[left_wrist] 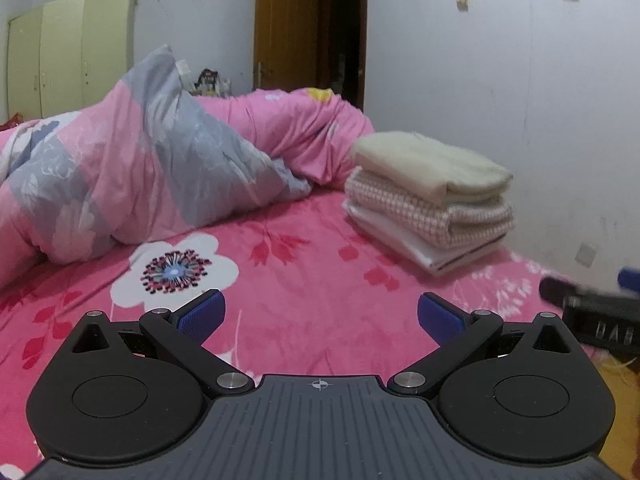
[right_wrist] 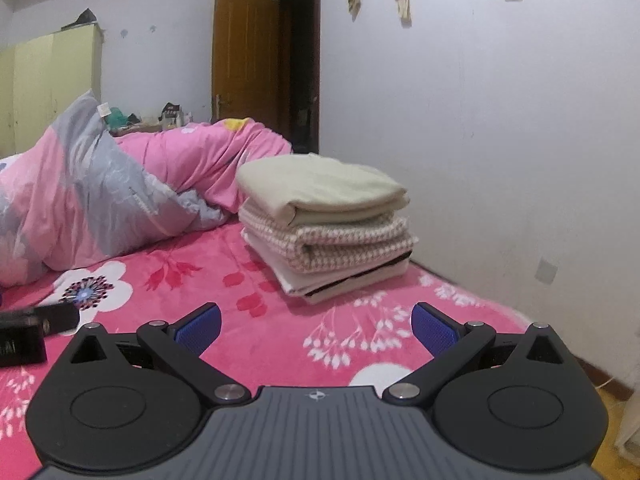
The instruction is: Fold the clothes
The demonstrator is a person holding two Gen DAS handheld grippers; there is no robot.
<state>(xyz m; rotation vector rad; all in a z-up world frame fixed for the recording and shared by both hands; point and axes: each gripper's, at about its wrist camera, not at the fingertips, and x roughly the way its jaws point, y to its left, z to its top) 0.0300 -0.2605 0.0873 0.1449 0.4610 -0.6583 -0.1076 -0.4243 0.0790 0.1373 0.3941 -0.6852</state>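
Only the right view shows a dark stripe low in the folded stack (right_wrist: 326,228), at 12 o'clock on the bed (right_wrist: 256,332). Both claws, left (left_wrist: 321,316) and right (right_wrist: 316,326), are released and empty; a quilt (left_wrist: 132,160) lies at 10 o'clock.

Fuzzy cream garment (right_wrist: 320,184) tops woven checked one (right_wrist: 340,242).
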